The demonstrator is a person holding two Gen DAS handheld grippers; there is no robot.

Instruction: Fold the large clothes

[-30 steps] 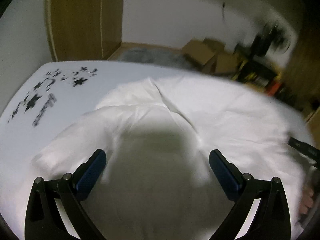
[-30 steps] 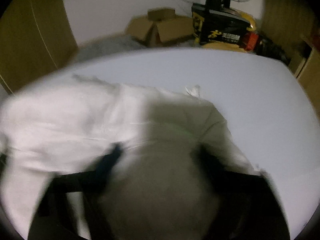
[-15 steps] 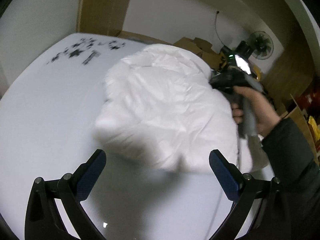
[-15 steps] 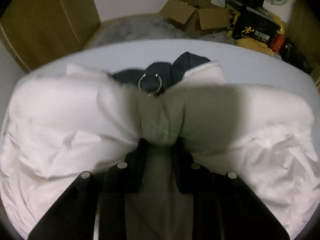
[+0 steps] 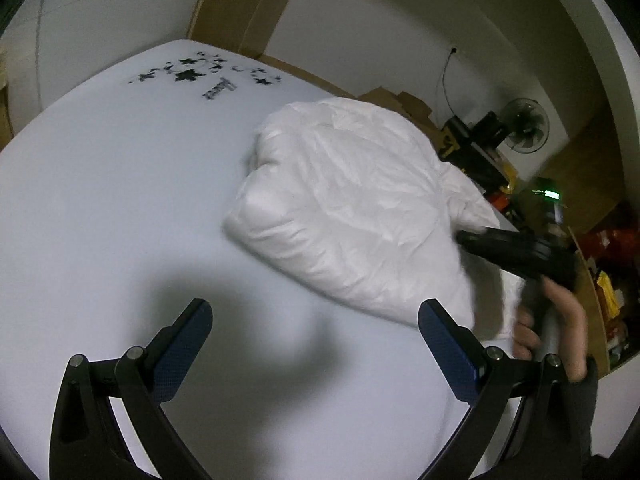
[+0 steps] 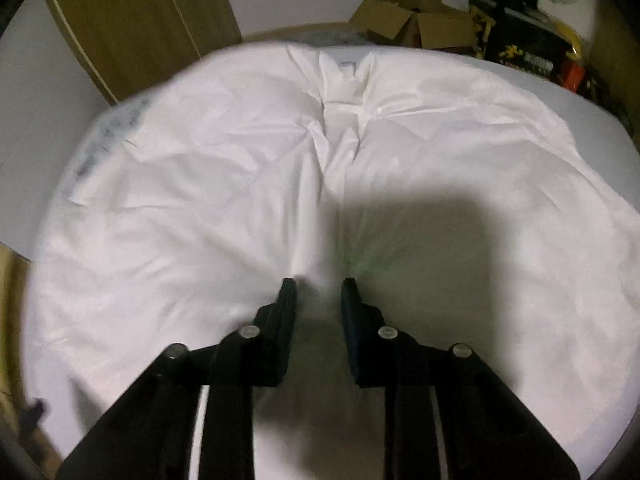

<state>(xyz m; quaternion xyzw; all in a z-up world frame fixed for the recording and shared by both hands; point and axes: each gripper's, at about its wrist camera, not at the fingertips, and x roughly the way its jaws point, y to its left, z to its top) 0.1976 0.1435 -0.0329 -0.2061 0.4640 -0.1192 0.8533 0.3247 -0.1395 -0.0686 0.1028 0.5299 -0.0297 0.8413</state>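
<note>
On the pale table, a puffy white garment is lying in a loose heap, toward the right and far side as the left wrist camera sees it. At the table's far left edge a black star print is showing. The left gripper is hanging over bare table with its jaws spread wide and nothing between them; the garment is lying ahead of it and to the right, its near edge reaching down just beside the right-hand blue pad. The heap's long axis is running on a slant from near right to far left. The right gripper is coming in from the right side, dark and blurred, with a hand wrapped around its handle, and its front end is lying against the garment's right edge. From the right wrist camera, the garment is filling nearly the whole view, spreading left, right and far. The right gripper's jaws are closing, standing narrow with a ridge of white fabric bunched between them and creases fanning out from that spot toward what looks like a collar at the far edge. Whether the pads are already pinching the cloth cannot be told for sure. The right gripper is plainly the nearer one; the left would likely have to travel right and forward to reach any edge. Cardboard boxes and a fan are standing beyond the table.
</note>
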